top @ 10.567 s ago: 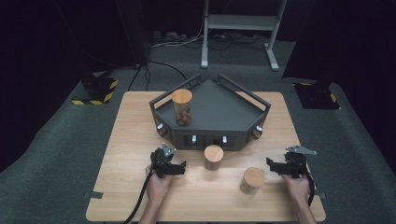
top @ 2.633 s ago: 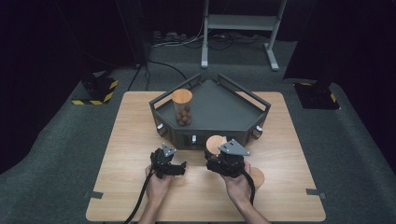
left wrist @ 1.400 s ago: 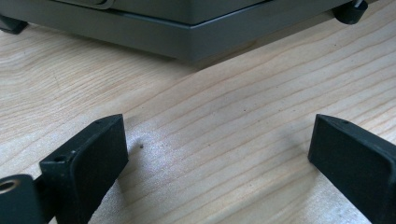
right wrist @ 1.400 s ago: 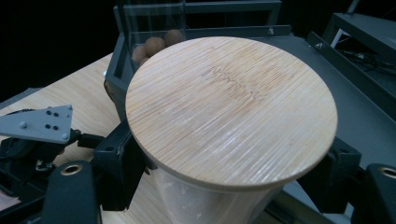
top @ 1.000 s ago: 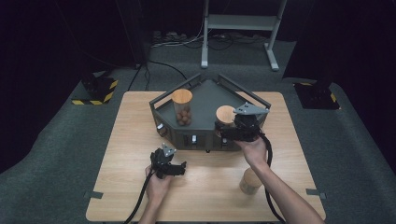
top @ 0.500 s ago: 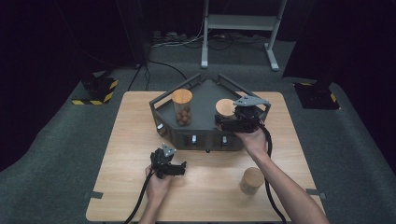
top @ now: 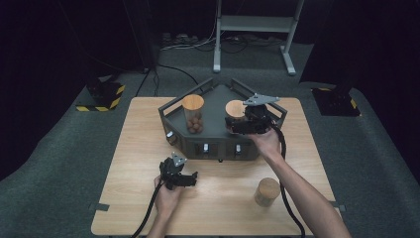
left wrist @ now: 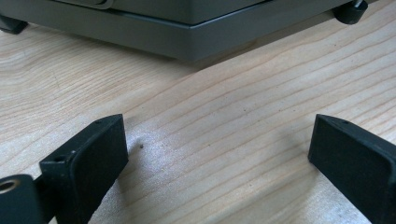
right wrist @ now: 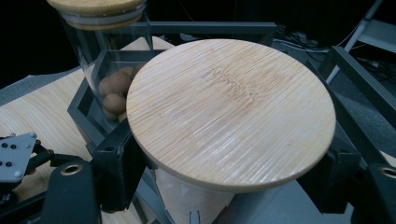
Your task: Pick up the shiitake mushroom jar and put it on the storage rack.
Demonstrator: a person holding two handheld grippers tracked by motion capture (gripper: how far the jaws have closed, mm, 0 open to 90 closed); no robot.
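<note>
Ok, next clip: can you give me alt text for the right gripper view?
A round bamboo lid on a jar sits gripped between the right hand-held gripper's two black jaws, above a dark grey tray. Behind it to the left stands a glass jar with brown balls inside and a similar lid.

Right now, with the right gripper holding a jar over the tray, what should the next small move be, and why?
Probably lower the jar onto the tray floor, then open. The right gripper is clamped on it below its lid, beside the ball jar already standing in the tray. Whether it touches the floor yet I cannot tell. The left gripper rests open on the table.
</note>
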